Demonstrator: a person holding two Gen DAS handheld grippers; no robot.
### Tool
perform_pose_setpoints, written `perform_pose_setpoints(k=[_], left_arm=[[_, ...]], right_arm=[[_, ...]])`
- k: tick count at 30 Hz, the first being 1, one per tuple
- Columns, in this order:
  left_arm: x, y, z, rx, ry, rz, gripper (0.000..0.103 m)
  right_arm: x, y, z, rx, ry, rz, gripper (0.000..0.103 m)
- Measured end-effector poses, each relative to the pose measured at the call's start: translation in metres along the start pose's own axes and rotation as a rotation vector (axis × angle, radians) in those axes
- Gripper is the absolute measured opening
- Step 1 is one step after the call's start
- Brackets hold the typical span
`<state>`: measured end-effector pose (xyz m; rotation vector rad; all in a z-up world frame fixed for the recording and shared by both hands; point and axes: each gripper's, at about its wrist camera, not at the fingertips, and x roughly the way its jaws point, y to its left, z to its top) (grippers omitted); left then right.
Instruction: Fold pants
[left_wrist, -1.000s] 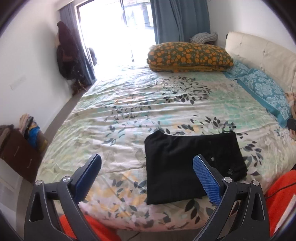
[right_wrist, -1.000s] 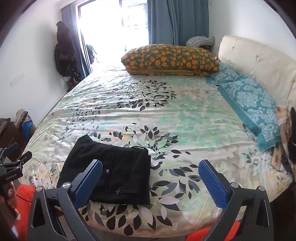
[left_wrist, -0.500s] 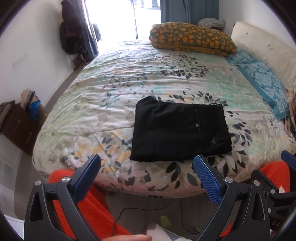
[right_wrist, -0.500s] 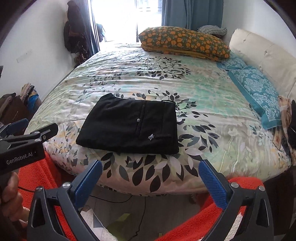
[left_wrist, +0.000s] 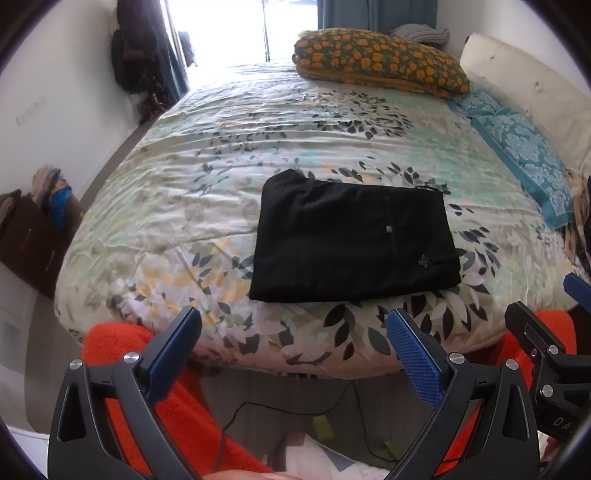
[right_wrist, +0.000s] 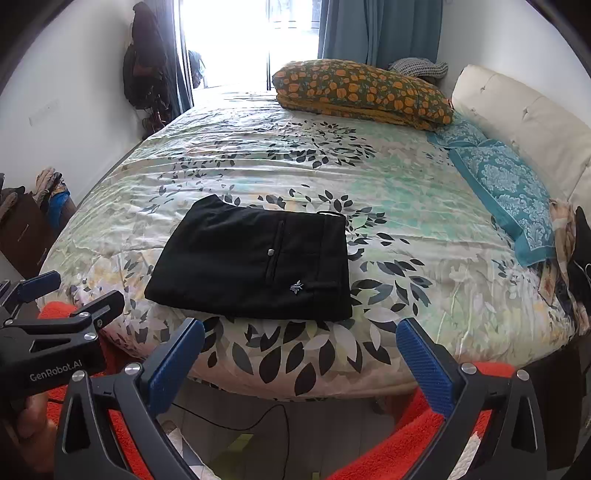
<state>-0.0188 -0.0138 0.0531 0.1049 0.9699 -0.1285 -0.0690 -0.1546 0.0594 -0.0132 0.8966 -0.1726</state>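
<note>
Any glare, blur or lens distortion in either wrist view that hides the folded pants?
Left wrist: window blown out white, bed edges bowed by fisheye, pants sharp and evenly lit. Right wrist: same overexposed window, dark corner vignetting, pants crisp, button visible.

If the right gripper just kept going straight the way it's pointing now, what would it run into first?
Probably the near edge of the bed, just below the folded black pants. The right gripper is open, held back off the bed with nothing between; whether it would reach the pants is unclear, since depth is hard to judge.
</note>
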Motion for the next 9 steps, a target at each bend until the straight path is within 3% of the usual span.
perform_pose_setpoints(k=[9], left_arm=[[-0.0007, 0.0001, -0.0020, 0.002, -0.017, -0.002, 0.100]], right_arm=[[0.0017, 0.0014, 0.0016, -0.001, -0.002, -0.002, 0.103]])
